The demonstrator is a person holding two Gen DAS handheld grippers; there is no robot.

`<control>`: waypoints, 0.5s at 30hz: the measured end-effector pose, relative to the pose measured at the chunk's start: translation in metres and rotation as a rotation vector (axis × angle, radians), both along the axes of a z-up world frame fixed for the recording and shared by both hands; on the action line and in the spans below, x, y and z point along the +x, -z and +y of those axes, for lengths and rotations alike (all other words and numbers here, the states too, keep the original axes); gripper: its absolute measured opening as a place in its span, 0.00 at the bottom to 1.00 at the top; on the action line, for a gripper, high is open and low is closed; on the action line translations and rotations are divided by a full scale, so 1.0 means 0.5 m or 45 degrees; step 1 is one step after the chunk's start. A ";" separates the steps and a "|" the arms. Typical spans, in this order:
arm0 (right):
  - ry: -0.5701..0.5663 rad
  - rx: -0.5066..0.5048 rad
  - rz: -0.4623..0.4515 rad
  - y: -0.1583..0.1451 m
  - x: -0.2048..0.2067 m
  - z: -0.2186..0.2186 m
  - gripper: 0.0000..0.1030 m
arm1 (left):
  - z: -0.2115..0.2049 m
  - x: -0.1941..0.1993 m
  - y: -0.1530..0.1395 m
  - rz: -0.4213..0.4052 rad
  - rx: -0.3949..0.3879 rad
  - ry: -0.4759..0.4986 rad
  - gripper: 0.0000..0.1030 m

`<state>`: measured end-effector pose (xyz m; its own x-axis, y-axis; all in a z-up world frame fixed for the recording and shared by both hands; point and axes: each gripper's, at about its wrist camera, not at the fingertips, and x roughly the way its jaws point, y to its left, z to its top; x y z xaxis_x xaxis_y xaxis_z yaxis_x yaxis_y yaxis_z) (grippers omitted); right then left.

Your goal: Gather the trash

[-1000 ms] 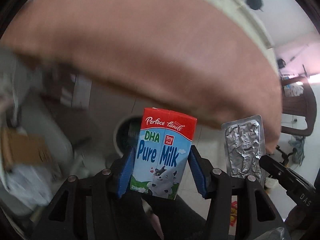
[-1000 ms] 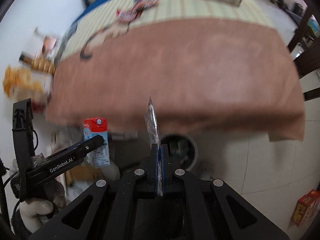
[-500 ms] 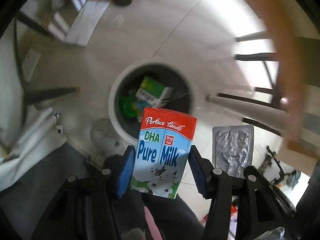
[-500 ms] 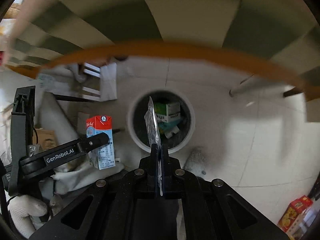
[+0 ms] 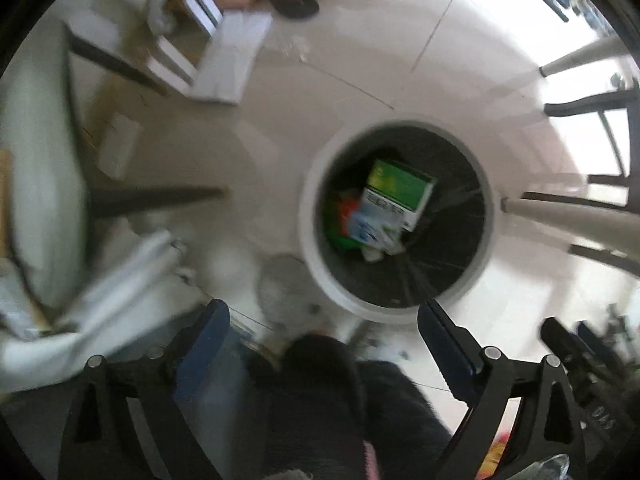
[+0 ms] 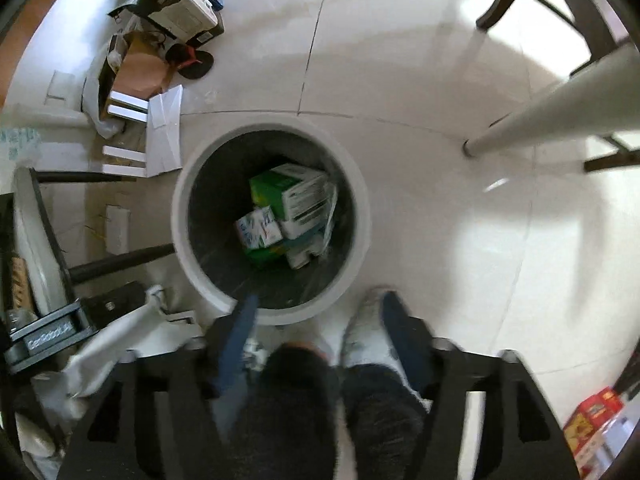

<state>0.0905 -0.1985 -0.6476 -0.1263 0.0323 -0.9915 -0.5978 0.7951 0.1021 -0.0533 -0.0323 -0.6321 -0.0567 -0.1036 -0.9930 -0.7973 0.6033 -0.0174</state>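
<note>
Both grippers, clamped half a second ago, now gape empty over the trash bin (image 6: pixel 182 216): the left gripper (image 5: pixel 324 336) no longer holds the milk carton (image 6: pixel 258 232), the right gripper (image 6: pixel 320 320) no longer holds the foil blister pack.

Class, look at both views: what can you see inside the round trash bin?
Inside the trash bin lie a green-and-white box, a small blue-and-white milk carton and a thin foil pack leaning beside them. Whatever lies beneath this pile is covered.

Glossy pale tiled floor (image 6: pixel 460 200) — dark chair legs (image 6: pixel 568 12), white table leg (image 6: pixel 552 112), bright glare.
</note>
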 end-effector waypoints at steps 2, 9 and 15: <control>-0.039 -0.054 -0.050 -0.018 0.001 0.005 0.98 | -0.010 -0.002 -0.027 0.018 0.051 0.040 0.94; -0.066 -0.116 -0.082 -0.075 0.000 0.008 0.99 | -0.044 -0.007 -0.124 0.039 0.102 0.110 0.94; -0.056 -0.104 -0.096 -0.158 -0.010 -0.003 0.99 | -0.066 -0.005 -0.212 0.018 0.122 0.139 0.94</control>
